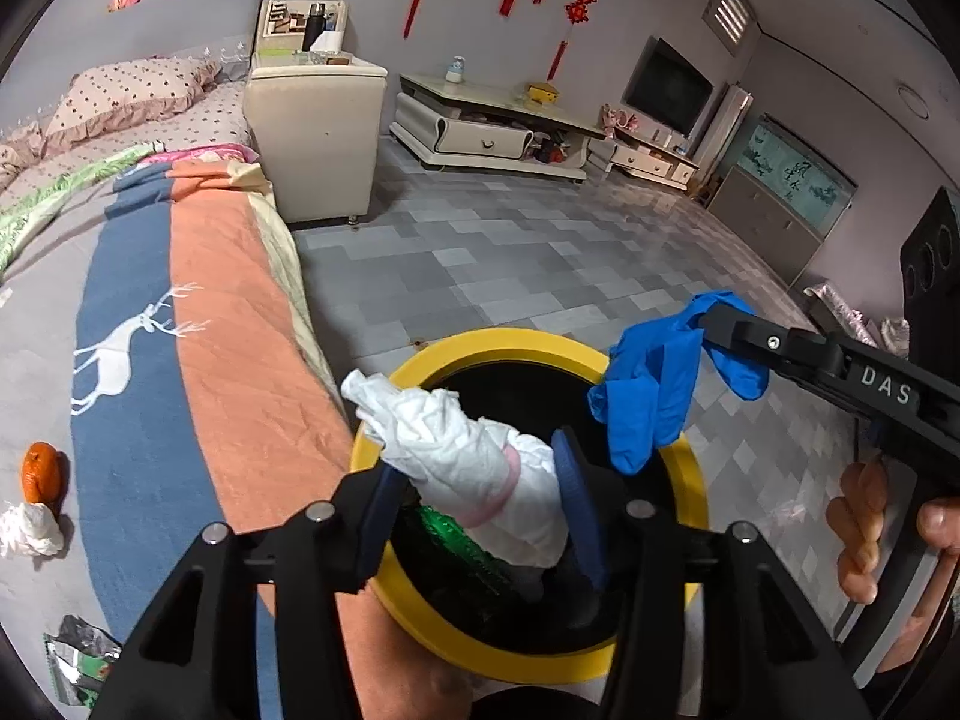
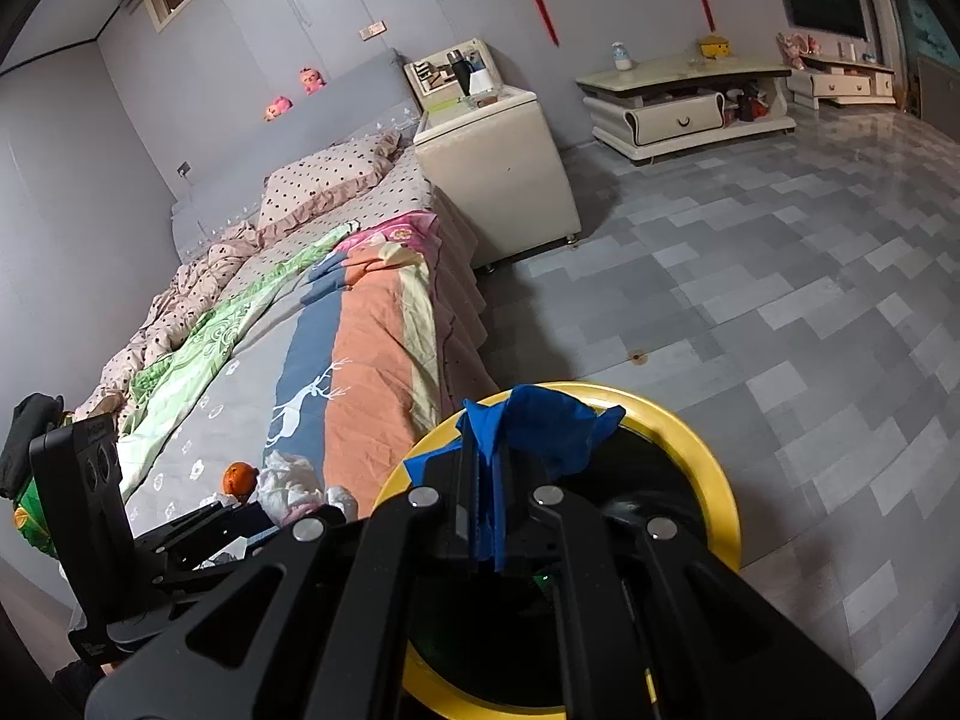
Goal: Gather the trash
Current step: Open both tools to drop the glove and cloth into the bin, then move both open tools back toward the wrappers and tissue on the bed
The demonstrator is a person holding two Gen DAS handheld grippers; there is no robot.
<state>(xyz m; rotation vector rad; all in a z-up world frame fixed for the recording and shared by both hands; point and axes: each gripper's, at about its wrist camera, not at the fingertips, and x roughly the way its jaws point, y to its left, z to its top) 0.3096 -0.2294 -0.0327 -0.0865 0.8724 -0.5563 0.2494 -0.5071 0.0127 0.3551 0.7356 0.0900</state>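
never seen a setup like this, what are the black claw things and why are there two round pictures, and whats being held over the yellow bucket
The black claws are hand-held grippers, one in each of a person's hands; no robot arm. Each carries a fisheye camera looking along its fingers, hence two round pictures.

In the left camera's picture, the left gripper has a crumpled white tissue between its pads, over the yellow-rimmed trash bin. The right gripper reaches in from the side, a hand on its handle.

The right camera's picture shows the right gripper shut on a blue glove above the same bin.

On the bed remain an orange, another tissue wad and a wrapper.
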